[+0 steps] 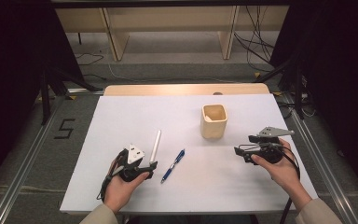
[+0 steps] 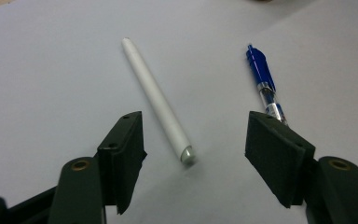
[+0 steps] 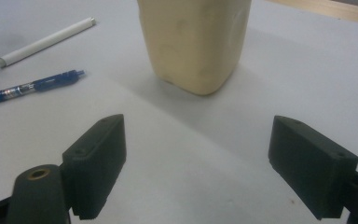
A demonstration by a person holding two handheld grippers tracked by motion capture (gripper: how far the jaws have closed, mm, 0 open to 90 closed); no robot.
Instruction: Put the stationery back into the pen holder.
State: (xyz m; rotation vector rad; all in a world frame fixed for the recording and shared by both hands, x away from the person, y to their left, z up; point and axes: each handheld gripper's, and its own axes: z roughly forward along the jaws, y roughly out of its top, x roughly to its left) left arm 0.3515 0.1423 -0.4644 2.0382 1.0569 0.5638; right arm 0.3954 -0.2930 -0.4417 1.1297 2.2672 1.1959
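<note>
white pen: slim white plastic pen [image 2: 157, 100] lying flat on the table, its near end between the spread jaws of the left gripper, not yet touched; likely the next pick.
table: white rectangular tabletop [image 1: 121, 116], bearing everything.
cup: cream square-sided holder [image 1: 214, 120], upright and open-topped, well apart from the pens; probably where they go.
right gripper: black 2-jaw claw [image 3: 196, 163], jaws wide apart, holding nothing, aimed at the cup, perhaps to steady it.
left gripper: black 2-jaw claw [image 2: 193, 154], spread wide, low over the table.
blue pen: blue and clear click pen [image 2: 263, 81], flat, just beside the white pen, near the outer jaw.
</note>
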